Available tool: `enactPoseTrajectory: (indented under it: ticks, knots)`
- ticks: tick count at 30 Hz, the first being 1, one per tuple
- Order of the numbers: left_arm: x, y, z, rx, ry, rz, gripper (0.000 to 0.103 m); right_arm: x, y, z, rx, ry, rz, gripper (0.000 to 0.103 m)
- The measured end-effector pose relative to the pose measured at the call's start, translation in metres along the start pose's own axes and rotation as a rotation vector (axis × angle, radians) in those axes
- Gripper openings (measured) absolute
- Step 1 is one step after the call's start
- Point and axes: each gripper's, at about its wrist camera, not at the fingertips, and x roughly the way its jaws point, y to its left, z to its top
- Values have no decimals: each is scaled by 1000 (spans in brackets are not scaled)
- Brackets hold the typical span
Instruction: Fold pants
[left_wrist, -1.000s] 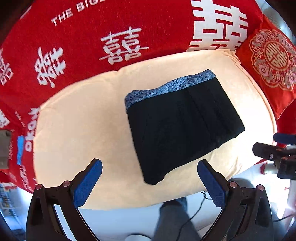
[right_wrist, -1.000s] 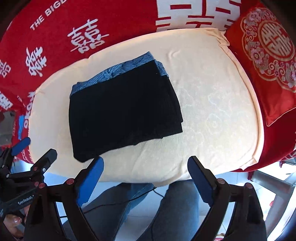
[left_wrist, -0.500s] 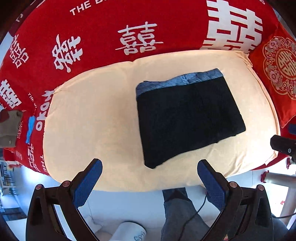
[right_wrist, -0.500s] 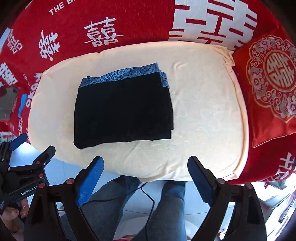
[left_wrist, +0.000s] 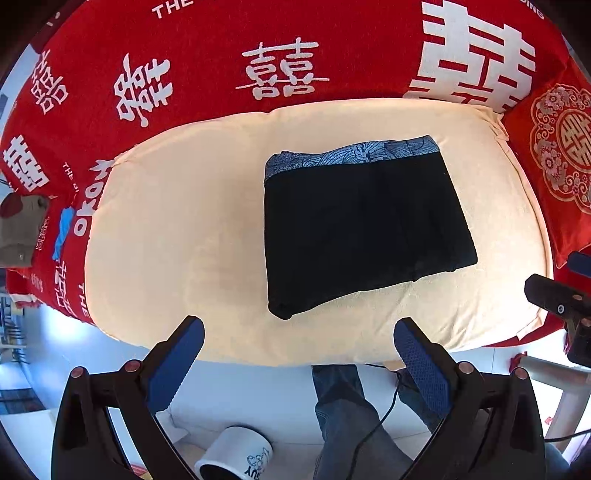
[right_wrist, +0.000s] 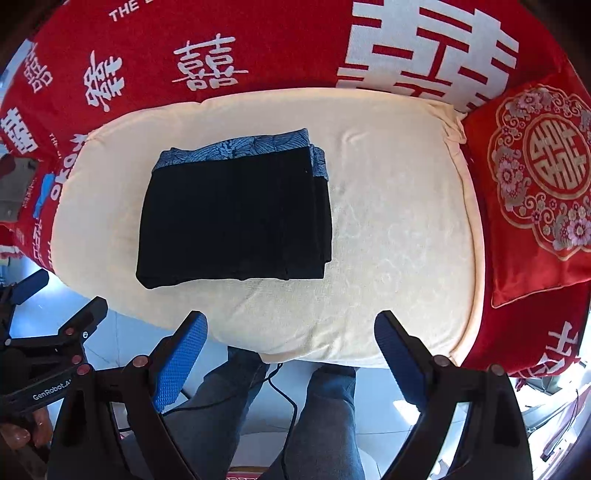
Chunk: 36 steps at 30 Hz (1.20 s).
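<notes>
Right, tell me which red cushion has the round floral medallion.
The small satin cushion right of the cream pad. The big red cover behind carries only white characters and lettering.

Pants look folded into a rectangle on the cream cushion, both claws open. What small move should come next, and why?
Probably none on the cloth: hold both claws back and end the take. The pants lie as a compact stack on the cushion, waistband at the far edge, while the left claw and right claw hang open and empty off its near edge.
</notes>
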Motion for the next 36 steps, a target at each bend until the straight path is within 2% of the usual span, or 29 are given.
enactPoseTrajectory:
  ticks: [19,36]
  knots:
    - [4,5,4,-25,8,-4,103,1,9,9,-26,-1,-24,94]
    - [4,7,6,-8,2,-5,103,1,10,11,-27,-4,-28,94]
